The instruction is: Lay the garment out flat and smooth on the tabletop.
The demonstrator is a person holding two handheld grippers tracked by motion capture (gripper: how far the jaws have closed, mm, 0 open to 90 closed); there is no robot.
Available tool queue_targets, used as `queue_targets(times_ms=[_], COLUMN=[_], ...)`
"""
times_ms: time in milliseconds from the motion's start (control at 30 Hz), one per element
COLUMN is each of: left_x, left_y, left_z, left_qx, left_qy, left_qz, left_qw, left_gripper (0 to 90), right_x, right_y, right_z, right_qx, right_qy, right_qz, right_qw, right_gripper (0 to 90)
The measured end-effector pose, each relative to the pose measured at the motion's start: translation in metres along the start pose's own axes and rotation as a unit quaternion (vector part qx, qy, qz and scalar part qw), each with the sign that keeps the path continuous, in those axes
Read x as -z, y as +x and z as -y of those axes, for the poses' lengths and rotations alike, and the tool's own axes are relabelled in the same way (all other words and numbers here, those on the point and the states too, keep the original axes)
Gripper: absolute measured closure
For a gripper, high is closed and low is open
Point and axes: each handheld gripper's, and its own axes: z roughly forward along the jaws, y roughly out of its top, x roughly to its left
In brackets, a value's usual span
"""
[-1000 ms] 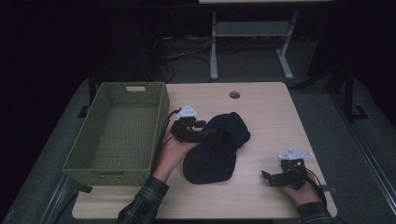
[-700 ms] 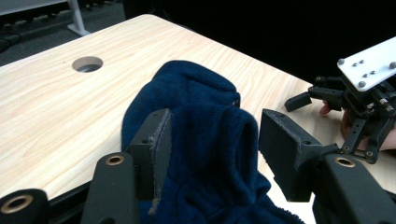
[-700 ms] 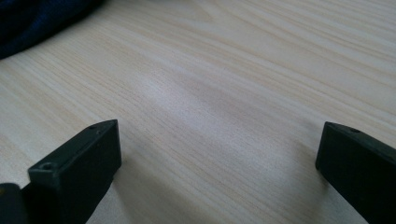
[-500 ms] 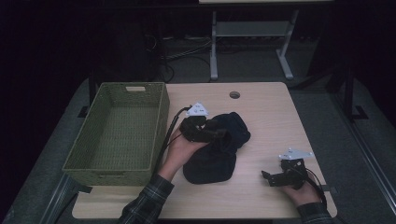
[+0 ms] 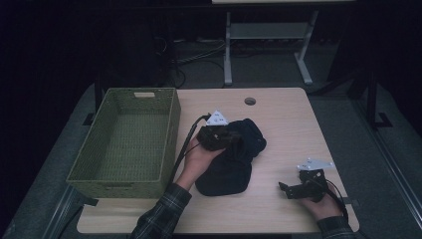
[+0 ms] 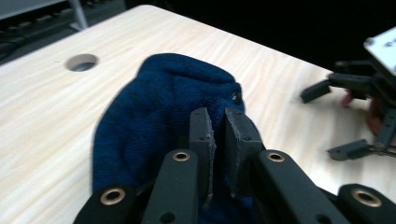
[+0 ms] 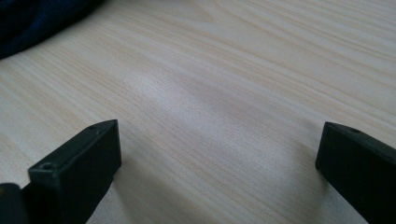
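Note:
A dark blue knit cloth lies bunched in the middle of the wooden table. My left gripper rests on the cloth's upper part, pointing right. In the left gripper view its jaws have just been closing and now stand almost together, with a fold of the blue cloth pinched low between the pads of my left gripper. My right gripper sits near the table's front right corner with its jaws wide apart. In its own view my right gripper has only bare wood between its jaws.
A green woven basket, empty inside, stands along the table's left side. A round cable hole is near the far edge. The right gripper also shows beyond the cloth in the left gripper view. Desk legs and cables lie behind the table.
The left gripper has edged a little to the right onto the cloth, and the cloth looks more bunched under it. The right hand has stayed put.

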Motion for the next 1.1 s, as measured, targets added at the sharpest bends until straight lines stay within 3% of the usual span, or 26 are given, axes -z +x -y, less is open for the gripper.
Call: queue_targets(times_ms=[100,300,500,600,767,833,867,900,1000,1100], left_x=[0.009,0.017,0.017,0.017,0.022,0.026,0.026,0.03,0.033,0.038], left_y=[0.012,0.027,0.036,0.037,0.031,0.028,0.028,0.025,0.024,0.023], left_z=[0.0,0.001,0.004,0.005,0.005,0.007,0.007,0.009,0.011,0.015], left_qx=[0.011,0.021,0.044,0.057,0.062,0.065,0.065,0.065,0.069,0.074], left_qy=[-0.008,-0.007,0.011,0.009,0.004,0.008,0.008,0.006,0.003,0.003], left_qz=[-0.029,-0.063,-0.103,-0.106,-0.095,-0.085,-0.085,-0.075,-0.072,-0.06], left_qw=[0.9995,0.9978,0.9937,0.9927,0.9935,0.9942,0.9942,0.995,0.995,0.9954], left_gripper=[82.0,82.1,82.0,80.0,59.4,51.0,48.5,45.7,42.0,38.4], right_x=[0.0,0.0,0.0,0.0,0.0,0.003,0.003,0.007,0.008,0.009], right_y=[0.0,0.0,0.0,0.0,0.0,0.0,0.0,0.0,-0.001,-0.001], right_z=[0.0,0.0,0.0,0.0,0.0,-0.001,-0.001,-0.004,-0.008,-0.018], right_qx=[0.001,0.001,0.001,0.001,0.0,0.002,0.002,0.006,0.001,-0.001], right_qy=[0.0,0.0,0.0,0.0,0.0,0.001,0.001,0.008,0.012,0.0], right_qz=[0.0,0.0,0.0,0.0,0.001,0.0,0.0,-0.007,-0.008,-0.024], right_qw=[1.0,1.0,1.0,1.0,1.0,1.0,1.0,0.9999,0.9999,0.9997], right_gripper=[0.0,0.0,0.0,0.0,0.7,10.3,10.3,18.3,22.1,31.5])
